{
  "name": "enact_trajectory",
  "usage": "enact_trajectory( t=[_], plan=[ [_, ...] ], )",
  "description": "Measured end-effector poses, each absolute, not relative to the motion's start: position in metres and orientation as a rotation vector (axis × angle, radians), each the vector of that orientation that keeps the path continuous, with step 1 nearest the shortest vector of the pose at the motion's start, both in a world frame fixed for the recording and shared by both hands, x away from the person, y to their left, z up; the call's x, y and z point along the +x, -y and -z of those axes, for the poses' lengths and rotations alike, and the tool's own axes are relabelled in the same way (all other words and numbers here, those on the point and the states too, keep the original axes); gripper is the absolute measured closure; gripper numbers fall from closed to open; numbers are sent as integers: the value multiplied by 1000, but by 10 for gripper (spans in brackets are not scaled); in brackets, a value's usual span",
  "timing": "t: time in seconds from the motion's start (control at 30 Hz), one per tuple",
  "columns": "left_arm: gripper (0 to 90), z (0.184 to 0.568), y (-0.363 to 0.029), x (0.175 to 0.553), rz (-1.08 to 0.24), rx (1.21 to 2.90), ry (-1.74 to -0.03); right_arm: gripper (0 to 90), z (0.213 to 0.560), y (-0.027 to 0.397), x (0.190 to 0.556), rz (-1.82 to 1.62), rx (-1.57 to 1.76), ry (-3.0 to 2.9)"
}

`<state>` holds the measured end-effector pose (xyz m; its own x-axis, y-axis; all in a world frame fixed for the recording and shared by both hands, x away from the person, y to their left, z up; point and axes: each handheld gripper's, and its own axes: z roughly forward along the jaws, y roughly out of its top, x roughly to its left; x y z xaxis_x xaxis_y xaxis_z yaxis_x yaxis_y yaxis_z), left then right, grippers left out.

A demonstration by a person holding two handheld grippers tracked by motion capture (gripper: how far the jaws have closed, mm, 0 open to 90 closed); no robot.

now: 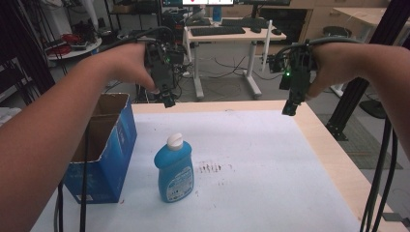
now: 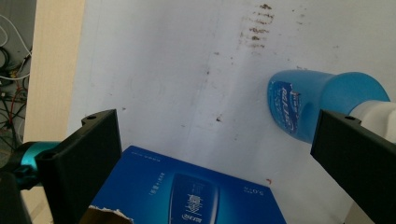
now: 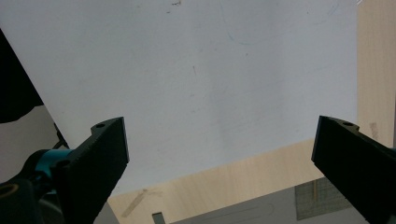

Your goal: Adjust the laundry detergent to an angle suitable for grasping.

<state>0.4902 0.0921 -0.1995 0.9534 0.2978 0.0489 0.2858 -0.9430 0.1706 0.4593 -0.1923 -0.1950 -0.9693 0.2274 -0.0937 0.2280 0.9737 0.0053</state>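
Your forearms hold both grippers, left gripper (image 1: 168,99) and right gripper (image 1: 290,107), spread empty above; bottle (image 1: 174,169) below-left tips if you clip its cap.

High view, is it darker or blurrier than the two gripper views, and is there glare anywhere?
High view: dim, with soft edges on the blue bottle and cardboard box. Left gripper view: brighter, the white mat evenly lit, no hard glare, bottle fairly sharp. Right gripper view: bright, even light, the right claw dark against the mat.
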Motion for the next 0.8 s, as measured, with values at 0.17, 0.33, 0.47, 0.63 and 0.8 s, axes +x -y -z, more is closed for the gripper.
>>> enact_trajectory(
  t=[0.17,0.33,0.47,0.63,0.8],
  plan=[
    [18,198,-91,489,-118,2943,-444,28,191,194,458,14,356,-3018],
    [18,195,-91,484,-134,2941,-445,29,189,195,456,2,348,-3002],
    [18,193,-93,482,-140,2945,-459,29,188,196,454,-6,335,-3000],
    [18,190,-95,482,-161,2944,-491,29,187,196,453,-8,331,-2993],
    [18,192,-92,482,-152,2942,-473,29,187,195,451,-5,316,-2994]
  ],
)
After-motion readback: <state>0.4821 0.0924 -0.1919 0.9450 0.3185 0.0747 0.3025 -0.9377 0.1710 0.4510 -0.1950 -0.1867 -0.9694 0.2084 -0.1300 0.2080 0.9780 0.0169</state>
